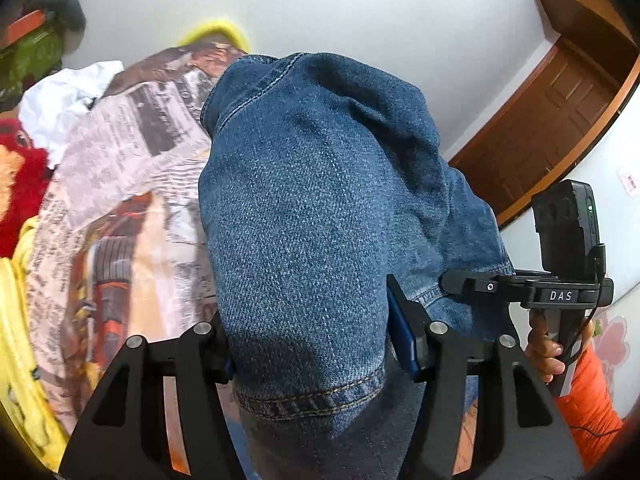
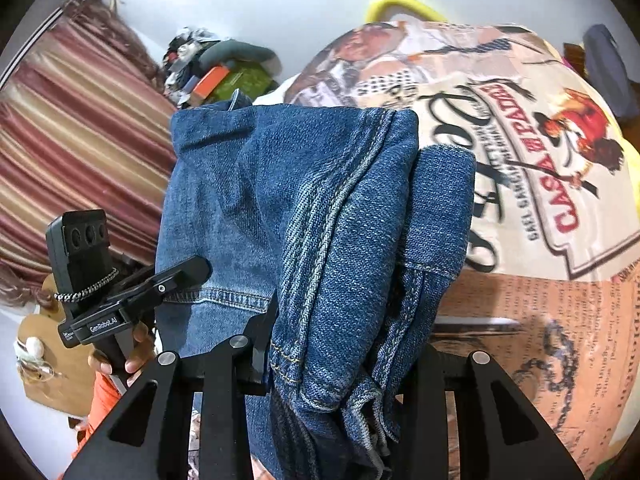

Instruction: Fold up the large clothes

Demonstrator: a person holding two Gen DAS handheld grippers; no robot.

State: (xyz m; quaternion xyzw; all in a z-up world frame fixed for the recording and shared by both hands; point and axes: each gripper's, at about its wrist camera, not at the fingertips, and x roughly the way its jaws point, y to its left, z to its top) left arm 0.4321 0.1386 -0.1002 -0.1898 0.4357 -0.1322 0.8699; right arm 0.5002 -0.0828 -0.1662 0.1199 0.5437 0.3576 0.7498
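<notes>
A bed covered by a printed bedspread (image 2: 560, 300) fills the right of the right wrist view. Blue jeans (image 1: 312, 200) hang centre frame, raised clear for folding. The left gripper (image 1: 310, 356) and right gripper (image 2: 340, 368) each clamp a bunched denim edge.

Ahead of us: the blue jeans (image 1: 316, 208) hang bunched between both grippers and block most of our way forward.
Below: the printed bedspread (image 1: 132, 184) lies bare under the jeans, so we have room there.
Left edge: a red plush toy (image 1: 20, 184) and white cloth (image 1: 64, 100) crowd the bedspread.
Right: a wooden door (image 1: 548, 120) stands well apart.
Far corner: a clutter pile (image 2: 216, 68) and striped curtain (image 2: 72, 128) close it off.
</notes>
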